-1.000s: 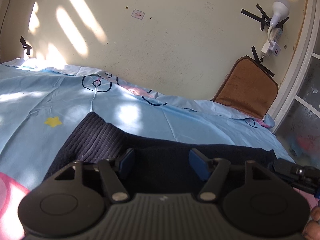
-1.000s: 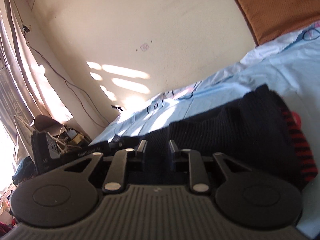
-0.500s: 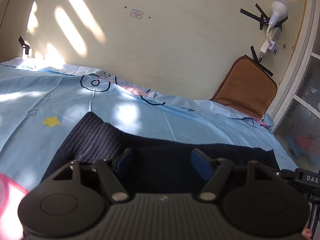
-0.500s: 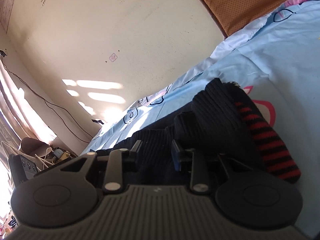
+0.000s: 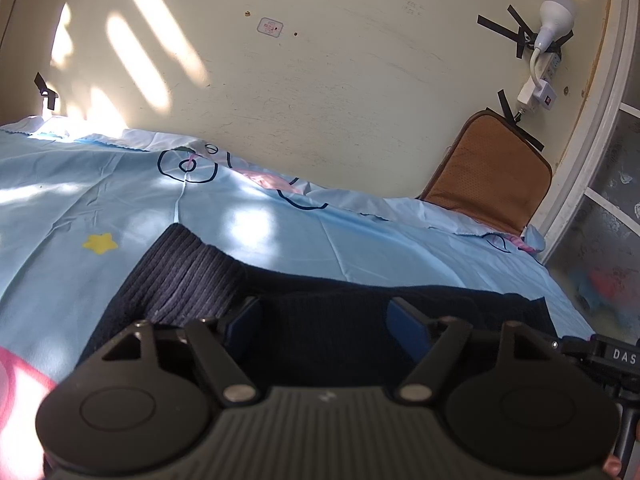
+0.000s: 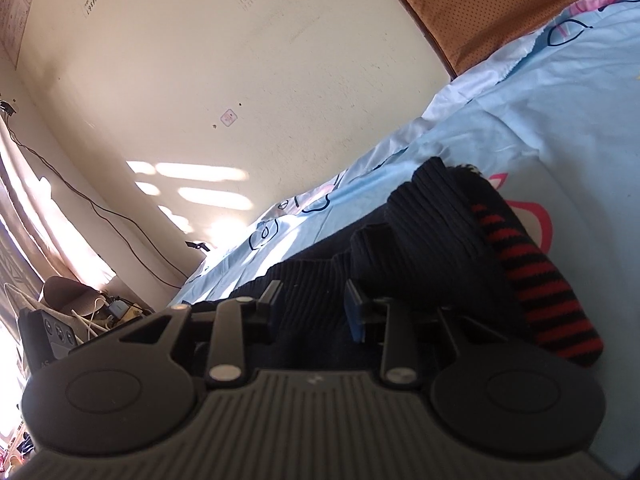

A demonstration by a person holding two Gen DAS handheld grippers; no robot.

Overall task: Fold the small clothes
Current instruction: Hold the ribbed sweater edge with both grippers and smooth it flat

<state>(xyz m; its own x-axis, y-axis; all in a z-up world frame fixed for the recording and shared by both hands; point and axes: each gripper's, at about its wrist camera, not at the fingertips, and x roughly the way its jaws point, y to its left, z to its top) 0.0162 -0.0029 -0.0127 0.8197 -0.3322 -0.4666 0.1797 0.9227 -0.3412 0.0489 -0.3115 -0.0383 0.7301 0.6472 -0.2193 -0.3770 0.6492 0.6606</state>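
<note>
Directly under both tools, the dark knit garment (image 5: 360,320) lies crosswise on the blue sheet (image 5: 280,232), left gripper (image 5: 326,318) and right gripper (image 6: 312,300) having just been opening, gripping nothing.

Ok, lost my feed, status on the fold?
Left gripper open, jaws just widened over dark knit garment. Right gripper open, just opening, knit between fingers. Garment flat on blue sheet. Nothing in the way.
</note>
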